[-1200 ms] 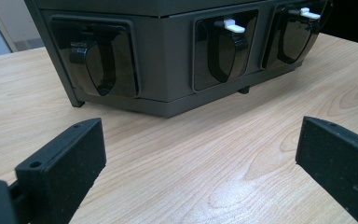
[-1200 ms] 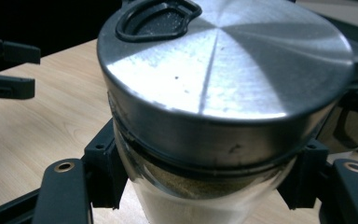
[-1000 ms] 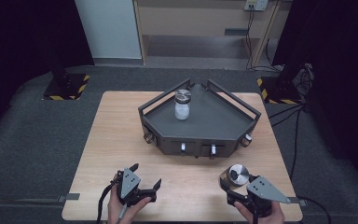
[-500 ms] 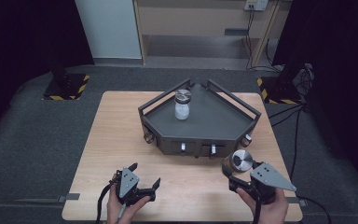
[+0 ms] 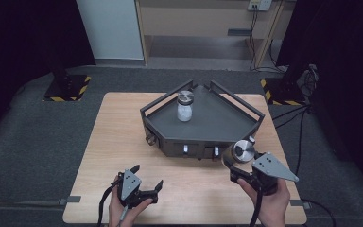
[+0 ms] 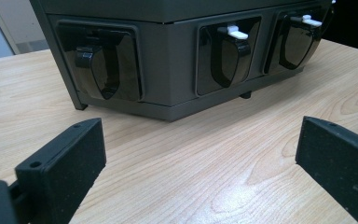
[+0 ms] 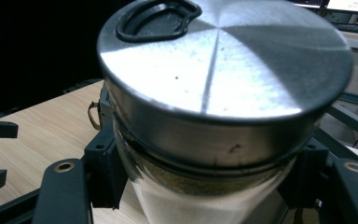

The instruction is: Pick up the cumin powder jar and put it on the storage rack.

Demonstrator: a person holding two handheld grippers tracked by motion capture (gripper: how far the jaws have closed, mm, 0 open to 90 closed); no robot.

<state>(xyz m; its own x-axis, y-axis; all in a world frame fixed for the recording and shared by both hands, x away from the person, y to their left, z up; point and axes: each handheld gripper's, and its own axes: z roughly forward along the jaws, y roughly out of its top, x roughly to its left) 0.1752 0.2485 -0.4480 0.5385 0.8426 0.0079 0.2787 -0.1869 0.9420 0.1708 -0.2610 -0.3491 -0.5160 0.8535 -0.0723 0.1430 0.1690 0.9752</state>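
Left gripper (image 5: pixel 144 189): held low at the near table edge, jaws spread wide, nothing between them; its own view looks across bare wood at the tray's front wall. Right gripper (image 5: pixel 240 166): at the near right, jaws closed on the glass body of a jar (image 7: pixel 223 112) with a brushed metal lid, pale powder inside; jar raised just in front of the tray's right front corner. Table (image 5: pixel 118 123): light wood. Tray (image 5: pixel 217 125): dark, angular, railed, at the table's middle, with recessed clips (image 6: pixel 226 56) along its front. Second jar (image 5: pixel 185 106): upright on the tray floor, toward the back, metal-lidded, white contents.
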